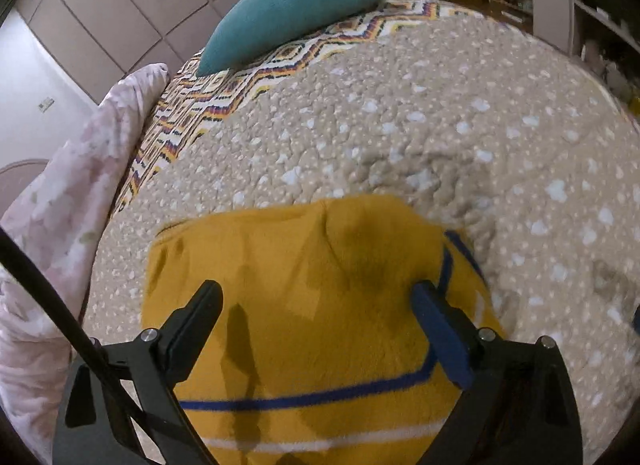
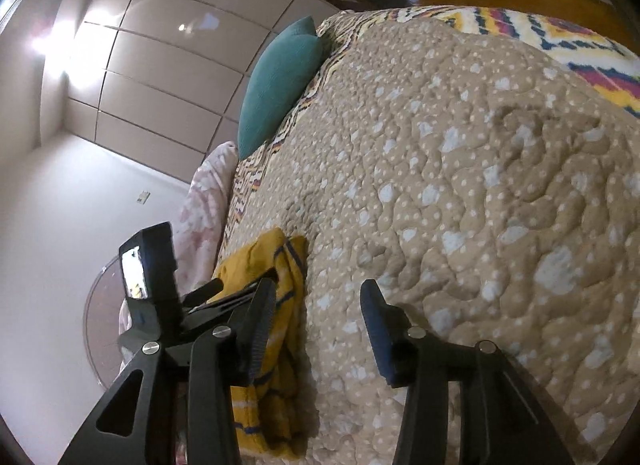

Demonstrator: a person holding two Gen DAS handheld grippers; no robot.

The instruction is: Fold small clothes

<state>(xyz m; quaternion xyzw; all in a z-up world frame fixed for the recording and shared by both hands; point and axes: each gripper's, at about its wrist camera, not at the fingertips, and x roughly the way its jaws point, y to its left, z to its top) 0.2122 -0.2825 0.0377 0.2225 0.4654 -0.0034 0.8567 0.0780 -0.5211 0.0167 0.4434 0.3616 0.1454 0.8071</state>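
Observation:
A small mustard-yellow garment (image 1: 312, 297) with blue and white stripes lies folded on the beige dotted quilt (image 1: 440, 137). My left gripper (image 1: 316, 297) is open just above it, fingers spread over its middle, holding nothing. In the right wrist view the same garment (image 2: 288, 265) lies at the left, beside the quilt (image 2: 480, 185). My right gripper (image 2: 316, 297) is open and empty above the quilt, just right of the garment. The left gripper's body (image 2: 160, 297) shows at the left of that view.
A teal pillow (image 1: 292, 9) rests at the head of the bed on a zigzag-patterned blanket (image 1: 240, 77). A pink floral duvet (image 1: 60, 205) is bunched along the left edge. Wardrobe doors (image 2: 160, 65) stand behind. Shelves (image 1: 580, 5) are at the far right.

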